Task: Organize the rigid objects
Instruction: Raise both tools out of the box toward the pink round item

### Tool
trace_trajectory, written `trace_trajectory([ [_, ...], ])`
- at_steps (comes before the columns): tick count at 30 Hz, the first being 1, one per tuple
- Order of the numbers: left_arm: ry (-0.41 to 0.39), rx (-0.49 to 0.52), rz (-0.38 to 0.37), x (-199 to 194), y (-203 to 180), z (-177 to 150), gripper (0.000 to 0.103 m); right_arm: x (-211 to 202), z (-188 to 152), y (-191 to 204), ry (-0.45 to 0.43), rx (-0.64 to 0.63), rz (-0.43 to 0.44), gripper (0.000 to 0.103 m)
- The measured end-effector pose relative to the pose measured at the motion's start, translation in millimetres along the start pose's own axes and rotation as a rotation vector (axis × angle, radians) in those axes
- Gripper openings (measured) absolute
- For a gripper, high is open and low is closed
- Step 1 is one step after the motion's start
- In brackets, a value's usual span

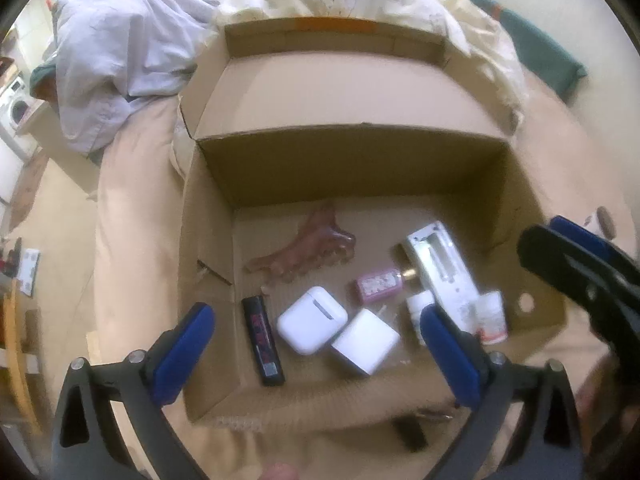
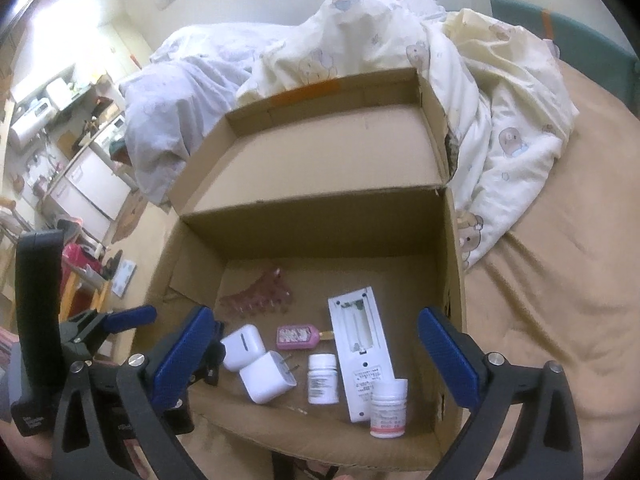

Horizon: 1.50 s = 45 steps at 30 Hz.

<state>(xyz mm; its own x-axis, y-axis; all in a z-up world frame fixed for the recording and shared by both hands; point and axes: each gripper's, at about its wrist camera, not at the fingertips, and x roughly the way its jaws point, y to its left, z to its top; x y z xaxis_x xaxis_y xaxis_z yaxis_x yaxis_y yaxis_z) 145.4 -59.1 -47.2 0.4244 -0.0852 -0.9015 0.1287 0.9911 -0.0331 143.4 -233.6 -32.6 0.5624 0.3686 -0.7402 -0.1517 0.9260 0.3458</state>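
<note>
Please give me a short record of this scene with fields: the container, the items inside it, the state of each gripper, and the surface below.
container: open cardboard box, lid flap folded back
items inside: hair claw clip, earbuds case, white charger plug, black lighter, pink bottle, two white pill bottles, white remote with battery bay exposed
left gripper: open, empty, over box
right gripper: open, empty, over box
surface: bed with rumpled quilts

Rumpled duvet (image 2: 460,92) on tan bed (image 2: 560,260)

In the box (image 2: 454,240) I count two pill bottles (image 2: 322,378), one remote (image 2: 360,354), one charger (image 2: 267,378), one earbud case (image 2: 242,345), one lighter (image 1: 263,345), one hair claw (image 2: 260,290), one pink bottle (image 2: 297,337).
</note>
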Motion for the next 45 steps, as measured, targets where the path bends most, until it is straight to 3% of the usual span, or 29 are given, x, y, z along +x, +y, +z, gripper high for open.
trace_trajectory([
  [10, -0.028, -0.063, -0.012, -32, 8, -9, 0.102, -28, 0, -2, -0.100, 0.015, -0.007, 0.103],
  [20, -0.009, -0.094, -0.014, -48, 22, -38, 0.102, -55, -15, -8, -0.121, 0.040, -0.028, 0.103],
  [25, 0.014, -0.141, -0.039, -45, 29, -56, 0.102, -58, -29, -7, -0.088, 0.055, -0.019, 0.103],
  [31, 0.061, -0.110, -0.047, -35, 26, -73, 0.102, -54, -50, 4, -0.025, 0.036, -0.009, 0.103],
  [37, 0.070, -0.138, -0.010, -29, 37, -74, 0.102, -39, -69, 0, 0.077, 0.030, -0.146, 0.103],
  [41, 0.099, -0.162, 0.002, -23, 42, -75, 0.102, -27, -75, -10, 0.153, 0.058, -0.152, 0.103],
  [45, 0.118, -0.174, 0.004, -19, 44, -76, 0.102, -18, -79, -20, 0.205, 0.123, -0.090, 0.103],
])
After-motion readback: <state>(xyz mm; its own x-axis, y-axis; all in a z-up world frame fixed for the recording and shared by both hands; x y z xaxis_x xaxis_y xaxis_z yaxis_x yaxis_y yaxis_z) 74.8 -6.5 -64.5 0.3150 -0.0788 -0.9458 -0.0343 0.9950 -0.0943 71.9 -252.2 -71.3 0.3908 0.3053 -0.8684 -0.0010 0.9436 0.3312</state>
